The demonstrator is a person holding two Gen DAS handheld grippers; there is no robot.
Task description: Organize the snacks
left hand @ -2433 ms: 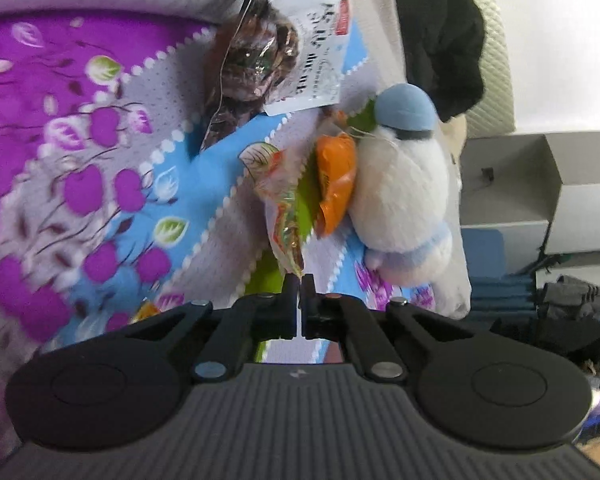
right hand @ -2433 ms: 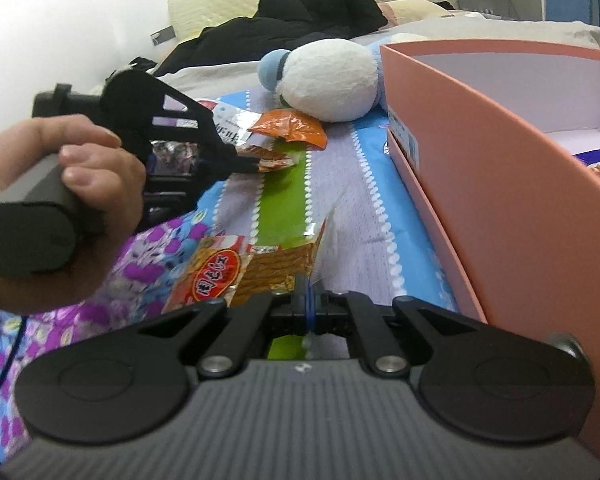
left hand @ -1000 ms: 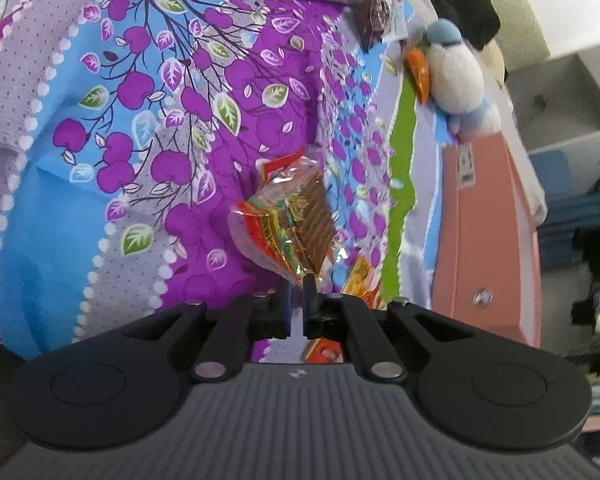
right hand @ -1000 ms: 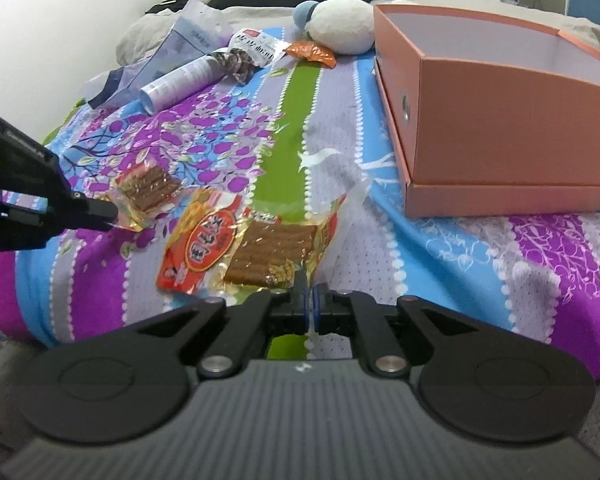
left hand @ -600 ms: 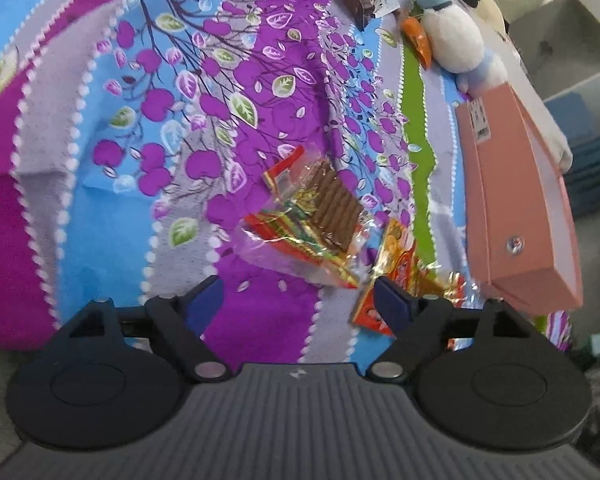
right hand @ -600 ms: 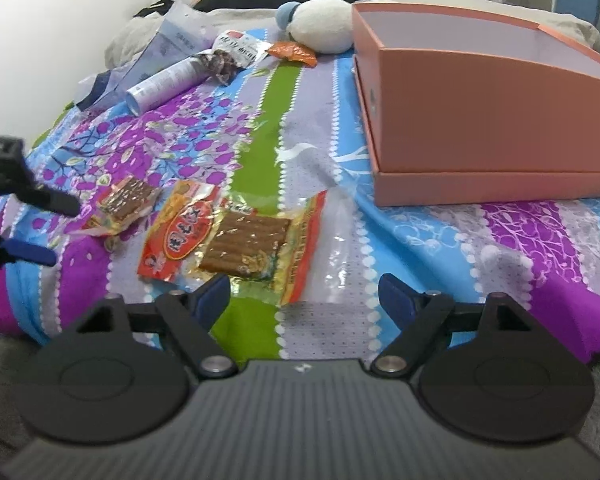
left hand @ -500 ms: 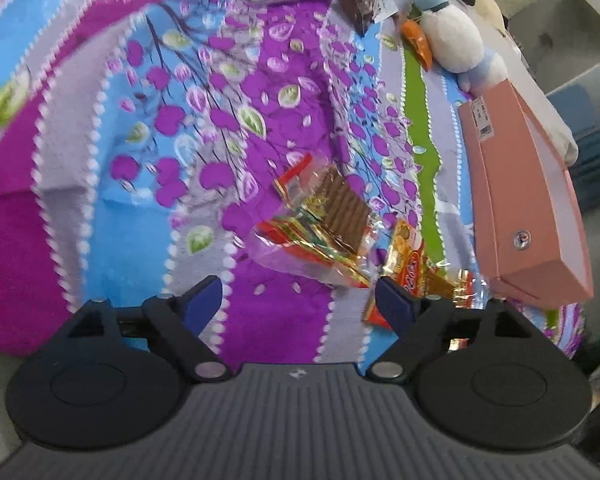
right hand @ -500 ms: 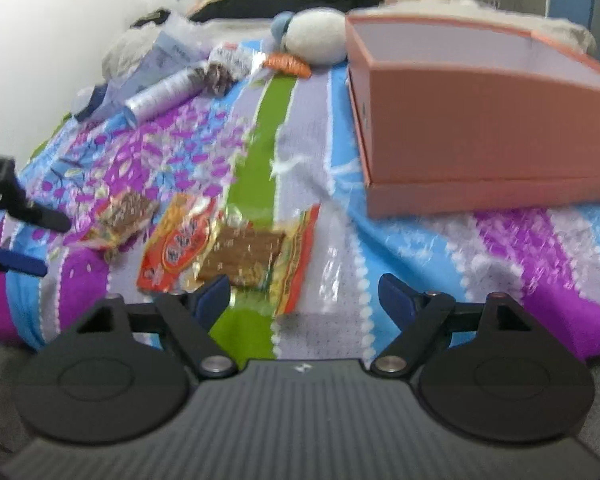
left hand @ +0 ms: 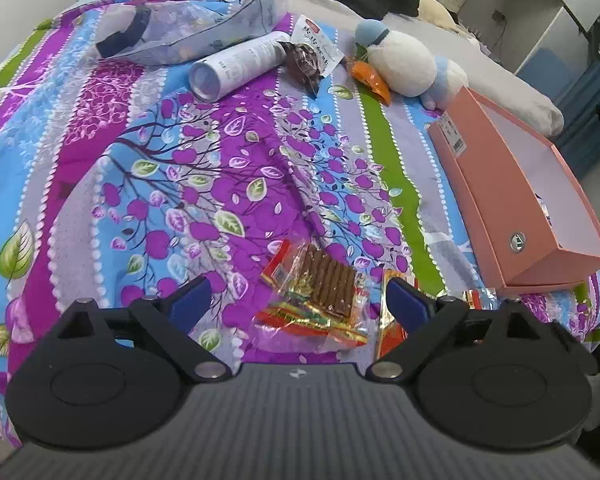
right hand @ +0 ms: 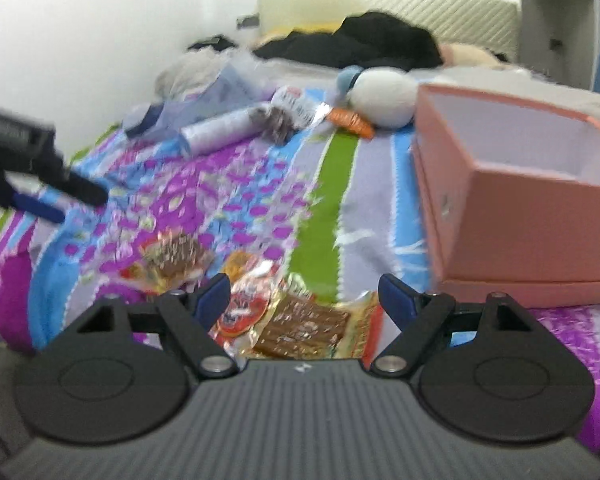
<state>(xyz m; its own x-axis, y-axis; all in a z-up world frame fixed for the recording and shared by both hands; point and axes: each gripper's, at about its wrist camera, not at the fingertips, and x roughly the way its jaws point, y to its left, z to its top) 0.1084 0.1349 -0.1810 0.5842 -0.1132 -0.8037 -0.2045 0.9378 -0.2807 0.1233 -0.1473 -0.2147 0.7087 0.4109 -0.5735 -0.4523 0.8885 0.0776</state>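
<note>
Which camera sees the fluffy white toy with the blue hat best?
The left wrist view: the white plush toy with a blue cap is sharp there, lying beside the pink cardboard box. The right wrist view shows the toy too, but blurred and partly hidden by the box.

I see a bedspread [left hand: 228, 168] striped in purple, blue, grey and green, with white dotted lines and purple leafy branches. The box [left hand: 496, 216] is salmon pink outside, white inside. My left tool [left hand: 298, 300] is black with blue pads. One snack pack [left hand: 320, 292] is clear with red and yellow print over brown sticks. The plush toy [left hand: 404, 66] is white with a pale blue cap, beside an orange packet [left hand: 370, 78].
</note>
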